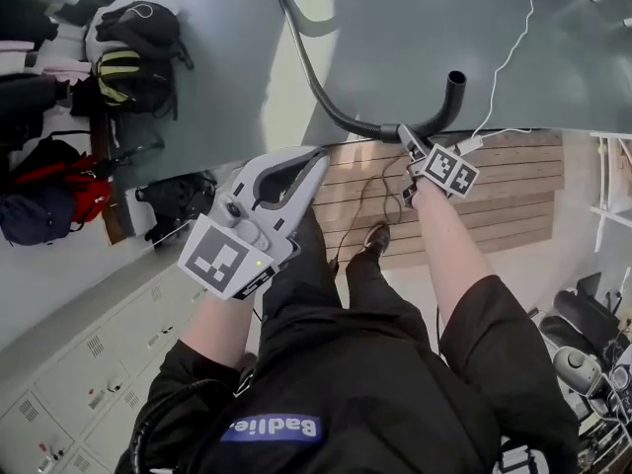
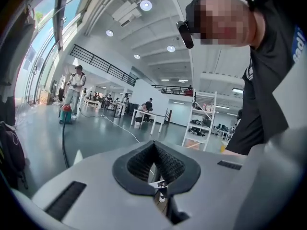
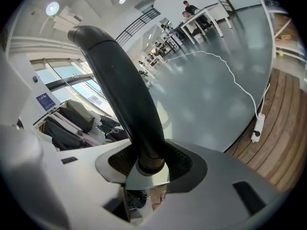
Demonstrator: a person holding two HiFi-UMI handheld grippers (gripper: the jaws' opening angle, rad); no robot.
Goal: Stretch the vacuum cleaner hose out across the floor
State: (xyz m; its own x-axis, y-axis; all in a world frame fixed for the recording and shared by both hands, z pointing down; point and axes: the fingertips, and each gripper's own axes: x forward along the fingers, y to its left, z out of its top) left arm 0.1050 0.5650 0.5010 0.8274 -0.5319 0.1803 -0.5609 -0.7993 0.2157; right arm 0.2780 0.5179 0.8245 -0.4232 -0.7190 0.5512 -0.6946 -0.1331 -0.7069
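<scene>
Two grippers are working. My right gripper [image 1: 405, 138] is clamping its fingers [image 3: 184, 162] on the hose [image 1: 321, 92], at the base of the rigid curved end piece, which is bending away to the right of the grip. From the grip, the hose is running left and away across the grey floor [image 1: 415, 38] and leaving the far edge of view. My left gripper [image 1: 318, 158] is hovering near me, left of the hose, its fingers [image 2: 172, 164] pressing together with nothing between them.
</scene>
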